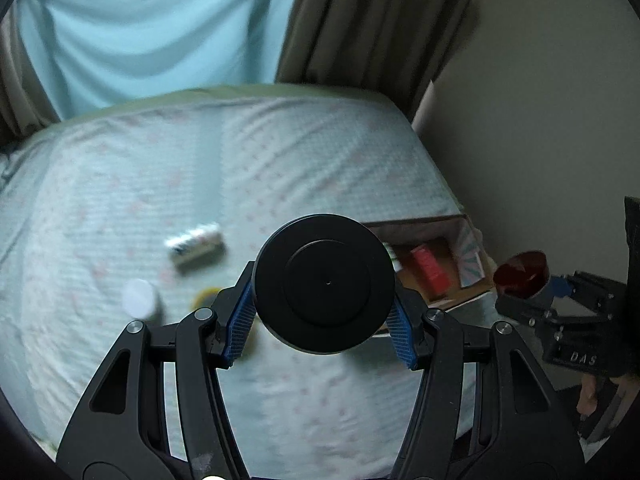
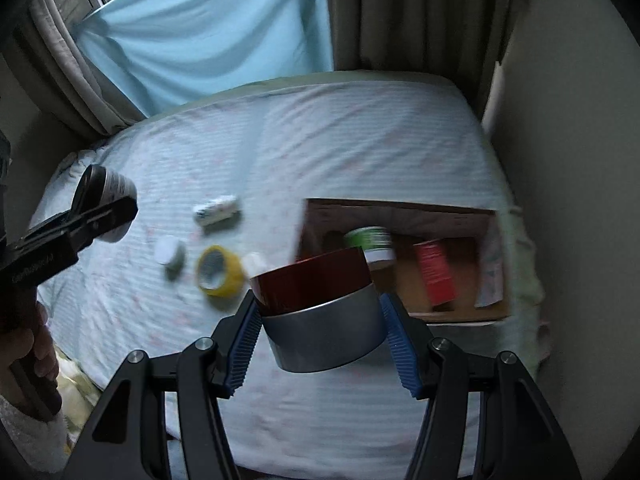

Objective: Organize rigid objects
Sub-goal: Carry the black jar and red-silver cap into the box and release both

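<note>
My left gripper (image 1: 322, 312) is shut on a black round jar (image 1: 324, 282), lid toward the camera, held above the bed; it also shows in the right wrist view (image 2: 106, 188). My right gripper (image 2: 320, 332) is shut on a red-and-silver round tin (image 2: 320, 312), held above the bed beside the cardboard box (image 2: 460, 314); the tin also shows in the left wrist view (image 1: 520, 274). The box (image 1: 452, 302) holds a red box (image 2: 434, 274) and a green-and-white jar (image 2: 372, 246). On the sheet lie a yellow tape roll (image 2: 220, 270), a white-capped container (image 2: 170, 256) and a small white package (image 2: 216, 208).
The bed (image 2: 360, 140) has a pale striped sheet. Blue cloth and brown curtains (image 2: 400, 12) hang behind it. A wall (image 2: 560, 120) runs along the right side. A small white object (image 2: 256, 262) lies by the tape.
</note>
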Tool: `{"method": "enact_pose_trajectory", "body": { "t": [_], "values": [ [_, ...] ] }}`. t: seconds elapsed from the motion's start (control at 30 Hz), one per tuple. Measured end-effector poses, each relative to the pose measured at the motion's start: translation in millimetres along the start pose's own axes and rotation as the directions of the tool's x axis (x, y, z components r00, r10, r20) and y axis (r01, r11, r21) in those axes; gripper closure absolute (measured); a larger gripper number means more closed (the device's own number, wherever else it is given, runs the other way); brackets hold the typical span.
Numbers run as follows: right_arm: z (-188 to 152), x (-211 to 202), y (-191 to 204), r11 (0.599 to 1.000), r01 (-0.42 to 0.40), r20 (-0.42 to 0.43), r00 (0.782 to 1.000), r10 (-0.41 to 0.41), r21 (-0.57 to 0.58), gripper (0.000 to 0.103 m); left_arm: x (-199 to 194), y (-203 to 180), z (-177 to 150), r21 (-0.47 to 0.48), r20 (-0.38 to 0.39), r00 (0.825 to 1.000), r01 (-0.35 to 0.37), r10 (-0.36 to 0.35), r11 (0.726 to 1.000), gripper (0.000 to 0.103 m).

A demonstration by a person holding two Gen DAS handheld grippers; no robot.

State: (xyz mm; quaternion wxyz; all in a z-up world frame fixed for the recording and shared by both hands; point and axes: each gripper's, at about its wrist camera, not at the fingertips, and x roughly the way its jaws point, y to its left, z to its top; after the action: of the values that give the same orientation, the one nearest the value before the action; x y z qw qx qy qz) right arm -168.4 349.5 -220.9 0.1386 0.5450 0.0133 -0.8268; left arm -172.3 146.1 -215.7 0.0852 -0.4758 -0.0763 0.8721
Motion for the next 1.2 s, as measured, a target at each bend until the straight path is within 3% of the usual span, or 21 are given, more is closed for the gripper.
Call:
{"method": "enact_pose_trajectory", "body": {
  "t": [0.23, 0.53, 0.83, 1.13, 1.2],
  "values": [
    [11.3, 37.4, -87.1, 1.0, -0.003, -0.07, 0.998, 0.005, 0.026, 0.047, 62.7, -64.4, -9.9, -0.022, -0.088, 0.996, -0.013, 0.011, 1.0, 0.049],
    [29.1, 104.9, -154.5, 0.998, -0.005, -0.119, 0.993, 0.013, 0.064, 0.047, 155.6, -118.9, -23.0, 0.008, -0.217, 0.976, -0.008, 0.01, 1.0, 0.049],
    [37.7, 168.2, -173.0, 0.998, 0.003, -0.149, 0.989, -0.013, -0.069, 0.047, 245.2, -152.5, -49.9, 0.101, -0.331, 0.943, 0.001, 0.033, 0.995, 0.049],
    [42.6, 191.2, -178.0, 0.994, 0.014, -0.141, 0.99, -0.029, -0.107, 0.047, 270.5, -160.8, -55.2, 0.195, -0.363, 0.93, 0.006, 0.066, 0.981, 0.048],
    [43.2, 194.5, -181.8, 0.996, 0.011, -0.136, 0.99, -0.023, -0.088, 0.044, 269.2, -159.4, -55.3, 0.182, -0.363, 0.93, 0.016, 0.052, 0.983, 0.04]
  ]
}}
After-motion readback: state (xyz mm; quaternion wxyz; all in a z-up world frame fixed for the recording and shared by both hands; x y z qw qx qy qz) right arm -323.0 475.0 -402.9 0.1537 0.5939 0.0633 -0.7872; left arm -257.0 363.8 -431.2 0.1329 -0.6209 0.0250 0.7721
